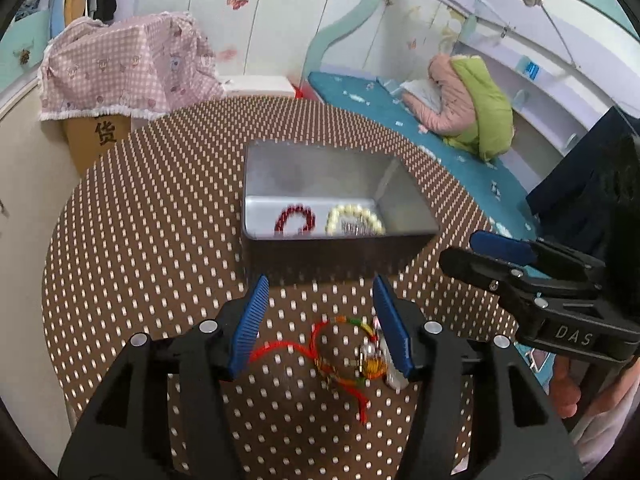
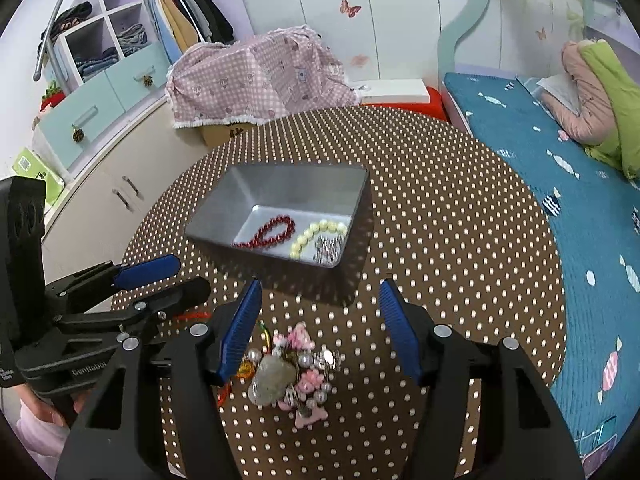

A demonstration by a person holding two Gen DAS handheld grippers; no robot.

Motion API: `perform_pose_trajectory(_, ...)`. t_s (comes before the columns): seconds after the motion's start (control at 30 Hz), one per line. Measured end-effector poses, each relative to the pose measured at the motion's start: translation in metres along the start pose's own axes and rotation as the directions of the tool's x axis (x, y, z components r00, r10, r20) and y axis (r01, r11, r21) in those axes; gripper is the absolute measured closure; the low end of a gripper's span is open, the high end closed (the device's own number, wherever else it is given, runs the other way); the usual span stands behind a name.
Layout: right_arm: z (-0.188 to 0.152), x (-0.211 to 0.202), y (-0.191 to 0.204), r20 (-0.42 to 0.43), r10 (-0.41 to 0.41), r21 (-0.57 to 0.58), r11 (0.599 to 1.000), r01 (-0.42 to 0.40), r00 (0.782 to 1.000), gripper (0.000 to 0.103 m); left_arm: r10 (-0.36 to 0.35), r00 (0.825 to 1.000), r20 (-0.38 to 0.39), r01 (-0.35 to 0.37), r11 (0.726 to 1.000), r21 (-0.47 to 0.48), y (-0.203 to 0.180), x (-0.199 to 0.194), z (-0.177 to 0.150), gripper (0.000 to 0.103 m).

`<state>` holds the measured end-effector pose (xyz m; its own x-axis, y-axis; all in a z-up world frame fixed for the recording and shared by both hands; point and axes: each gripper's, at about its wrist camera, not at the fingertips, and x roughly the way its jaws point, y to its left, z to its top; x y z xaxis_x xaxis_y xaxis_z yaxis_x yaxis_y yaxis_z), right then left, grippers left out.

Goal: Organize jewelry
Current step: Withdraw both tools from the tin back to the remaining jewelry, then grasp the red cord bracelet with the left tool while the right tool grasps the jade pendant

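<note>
A grey metal tin (image 1: 320, 258) (image 2: 240, 192) stands mid-table, holding a red bead bracelet (image 1: 296, 220) (image 2: 268, 234), a cream pearl bracelet (image 1: 354, 220) (image 2: 316, 232) and a small silver sparkly piece (image 2: 328, 249). My left gripper (image 1: 320, 282) (image 2: 191, 274) is open just short of the tin; a red-cord bracelet (image 1: 340, 354) with coloured beads lies on the cloth between its blue pads, touched by neither. My right gripper (image 2: 320, 284) (image 1: 460, 247) is open over a heap of pink charms, silver beads and a grey stone (image 2: 292, 372), apart from its pads.
The round table (image 1: 160, 240) (image 2: 440, 240) has a brown dotted cloth. A teal bed (image 2: 560, 184) with a pink-and-green jacket (image 1: 472, 104) runs along its right side. Behind it stands a cardboard box under a pink checked cloth (image 2: 260, 76). A hand (image 1: 564, 392) holds each gripper.
</note>
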<state>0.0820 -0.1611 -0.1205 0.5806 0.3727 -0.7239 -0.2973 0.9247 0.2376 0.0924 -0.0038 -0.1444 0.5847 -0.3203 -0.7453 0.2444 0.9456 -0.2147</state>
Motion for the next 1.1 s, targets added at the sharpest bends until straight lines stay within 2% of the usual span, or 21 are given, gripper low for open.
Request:
perform_pose_trajectory(0.13, -0.014, 0.001, -0.002, -0.019, 0.009, 0.007, 1.0, -0.009, 1.0, 0.045, 0.003, 0.999, -0.048, -0.003, 1.0, 0.002, -0.005, 0.008, -0.014, 0.049)
perform_pose_trajectory(0.2, -0.021, 0.002, -0.002, -0.031, 0.017, 0.007, 1.0, -0.017, 0.999, 0.045, 0.011, 0.997, -0.071, -0.01, 1.0, 0.007, -0.008, 0.013, -0.019, 0.057)
perform_pose_trajectory(0.4, -0.034, 0.003, 0.003, -0.045, 0.026, -0.015, 1.0, -0.026, 0.999, 0.045, 0.032, 0.99, -0.138, -0.031, 0.999, 0.011, -0.016, 0.026, -0.026, 0.069)
perform_pose_trajectory(0.53, -0.04, 0.006, 0.005, -0.057, 0.031, -0.02, 0.999, -0.032, 0.998, 0.045, 0.07, 0.976, -0.207, -0.075, 0.997, -0.014, -0.015, 0.039, -0.032, 0.076)
perform_pose_trajectory(0.63, -0.043, 0.008, 0.006, -0.064, 0.033, -0.022, 0.999, -0.034, 0.997, 0.045, 0.095, 0.972, -0.214, -0.101, 0.995, -0.017, -0.016, 0.039, -0.031, 0.081)
perform_pose_trajectory(0.7, -0.044, 0.01, 0.008, -0.071, 0.03, -0.026, 0.999, -0.032, 0.997, 0.045, 0.116, 0.969, -0.217, -0.123, 0.992, -0.019, -0.013, 0.04, -0.03, 0.092)
perform_pose_trajectory(0.83, -0.047, 0.011, 0.014, -0.08, 0.048, -0.041, 0.998, -0.051, 0.996, 0.045, 0.105, 0.97, -0.218, -0.116, 0.993, -0.037, -0.006, 0.04, -0.03, 0.096)
perform_pose_trajectory(0.93, -0.049, 0.01, 0.021, -0.083, 0.088, -0.065, 0.994, -0.093, 0.993, 0.053, 0.084, 0.974, -0.212, -0.096, 0.994, -0.046, 0.001, 0.036, -0.029, 0.097)
perform_pose_trajectory(1.03, -0.051, 0.008, 0.029, -0.087, 0.169, -0.096, 0.98, -0.177, 0.982, 0.061, 0.052, 0.98, -0.19, -0.062, 0.997, -0.048, 0.005, 0.029, -0.028, 0.097)
perform_pose_trajectory(1.1, -0.052, 0.012, 0.035, -0.1, 0.172, -0.11, 0.977, -0.183, 0.98, 0.066, 0.039, 0.986, -0.164, -0.047, 0.998, -0.048, 0.009, 0.022, -0.027, 0.097)
